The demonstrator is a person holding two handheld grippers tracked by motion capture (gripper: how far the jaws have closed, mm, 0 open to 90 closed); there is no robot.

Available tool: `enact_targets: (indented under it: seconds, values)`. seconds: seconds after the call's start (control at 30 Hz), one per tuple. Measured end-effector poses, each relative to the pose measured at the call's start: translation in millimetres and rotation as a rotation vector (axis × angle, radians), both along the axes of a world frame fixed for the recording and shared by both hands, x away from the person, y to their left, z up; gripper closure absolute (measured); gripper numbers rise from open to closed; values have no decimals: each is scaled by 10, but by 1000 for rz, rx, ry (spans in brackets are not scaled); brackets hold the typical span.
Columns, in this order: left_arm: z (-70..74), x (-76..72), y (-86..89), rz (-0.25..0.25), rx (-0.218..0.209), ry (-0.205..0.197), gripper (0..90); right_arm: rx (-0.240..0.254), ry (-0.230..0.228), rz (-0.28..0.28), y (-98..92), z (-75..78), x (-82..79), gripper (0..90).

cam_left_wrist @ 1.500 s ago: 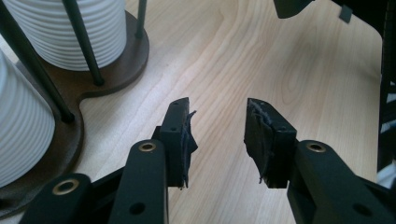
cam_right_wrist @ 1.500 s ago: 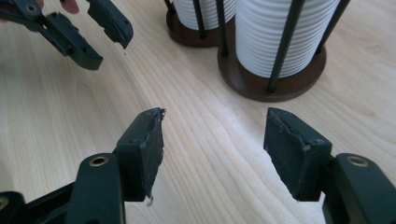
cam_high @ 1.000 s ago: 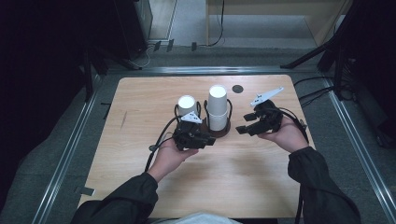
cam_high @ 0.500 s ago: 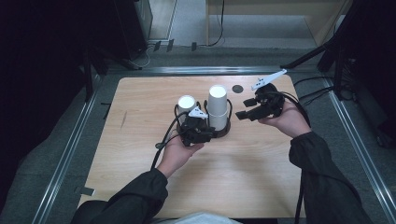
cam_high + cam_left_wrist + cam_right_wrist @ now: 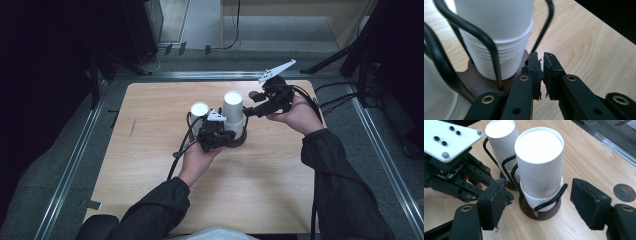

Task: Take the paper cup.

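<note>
Two stacks of white paper cups stand in a black wire holder on a brown wooden base (image 5: pixel 239 142) at mid table. The taller stack (image 5: pixel 233 111) (image 5: pixel 540 167) is on the right, the shorter stack (image 5: pixel 200 111) (image 5: pixel 501 137) on the left. My left gripper (image 5: pixel 224 135) (image 5: pixel 543 62) lies low at the base's near edge. Its jaws have just been closing and are shut, with nothing visible between the pads. My right gripper (image 5: pixel 251 111) (image 5: pixel 539 187) hovers beside the top of the taller stack. Its jaws have just been opening and stand wide of the cups without touching them.
A small dark round disc (image 5: pixel 623 192) is set in the wooden table (image 5: pixel 150 115) beyond the holder. Metal rails (image 5: pixel 75 160) run along the table's sides. Cables (image 5: pixel 335 95) trail off the right edge. The person's sleeves come in from the bottom.
The right gripper rose, moved toward the far right of the taller stack and opened. The left gripper slid in against the holder's base and closed.
</note>
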State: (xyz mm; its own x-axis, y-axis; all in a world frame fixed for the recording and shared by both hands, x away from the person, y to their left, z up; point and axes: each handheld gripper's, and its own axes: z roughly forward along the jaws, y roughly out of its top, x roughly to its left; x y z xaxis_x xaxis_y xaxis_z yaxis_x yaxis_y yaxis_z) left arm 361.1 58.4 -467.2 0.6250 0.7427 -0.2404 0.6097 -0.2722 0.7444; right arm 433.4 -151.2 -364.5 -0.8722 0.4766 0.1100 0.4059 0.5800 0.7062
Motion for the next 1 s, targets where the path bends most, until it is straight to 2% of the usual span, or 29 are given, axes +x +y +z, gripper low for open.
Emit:
enact_targets:
  seconds: [0.2,0.23,0.43,0.67,1.0]
  values:
    - [11,34,-14,20,1,0,847,0,2,3,118,-17,60,272]
    - [19,36,-22,22,8,-13,847,0,2,3,118,-17,60,272]
    - [51,95,-38,35,26,-17,847,-19,5,8,206,-17,128,264]
    - [20,128,-38,46,44,-7,842,-40,-9,16,327,-5,144,262]
    - [16,135,-32,44,39,-3,838,-69,-8,11,444,-46,179,268]
